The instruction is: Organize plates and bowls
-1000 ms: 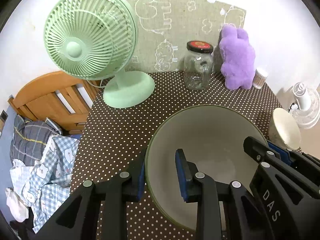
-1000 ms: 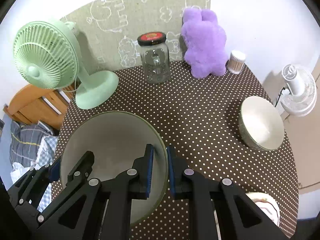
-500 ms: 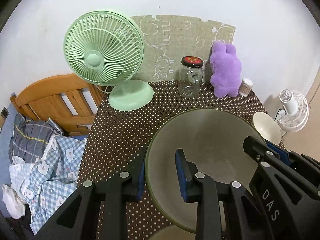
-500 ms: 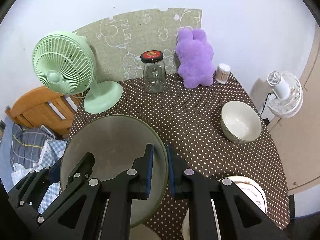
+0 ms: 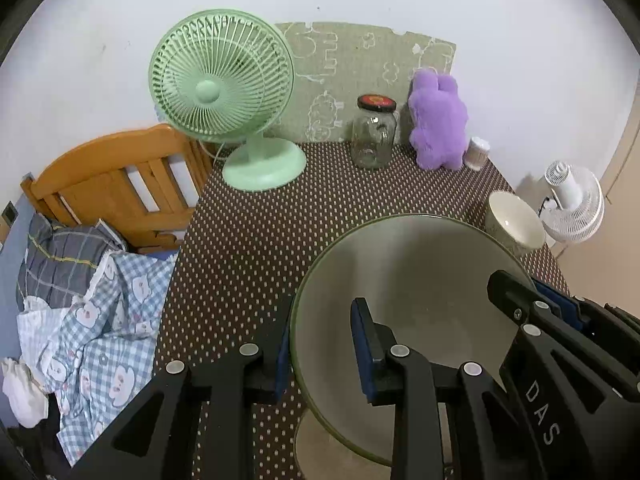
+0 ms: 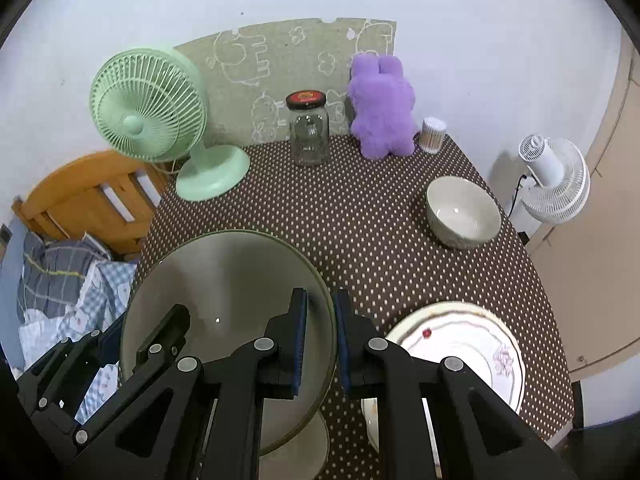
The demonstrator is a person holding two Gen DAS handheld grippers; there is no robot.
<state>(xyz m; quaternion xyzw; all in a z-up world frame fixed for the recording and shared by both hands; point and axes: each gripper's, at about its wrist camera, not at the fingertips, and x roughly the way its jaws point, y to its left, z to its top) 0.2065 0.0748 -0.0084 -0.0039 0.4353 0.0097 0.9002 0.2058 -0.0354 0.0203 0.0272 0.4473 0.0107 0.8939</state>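
A large beige bowl [image 5: 420, 276] with a green rim hangs above the dotted table [image 5: 256, 240], held from both sides. My left gripper [image 5: 322, 340] is shut on its left rim, one pad inside and one outside. On the opposite rim of the large bowl [image 6: 232, 280], my right gripper [image 6: 321, 332] is shut. Under it a beige dish [image 6: 298, 454] lies on the cloth, mostly hidden. A small beige bowl [image 6: 463, 212] stands at the right edge. A white patterned plate [image 6: 472, 344] lies at the near right.
Along the wall stand a green fan [image 6: 152, 120], a glass jar with a red lid [image 6: 309, 128], a purple plush toy [image 6: 382, 108] and a cotton swab tub [image 6: 433, 135]. A wooden bed frame [image 5: 116, 184] with bedding lies left. A white fan [image 6: 556, 180] stands off the table's right.
Both grippers have drawn back from the wall and risen with the large bowl. The patterned plate and the beige dish beneath have come into view.
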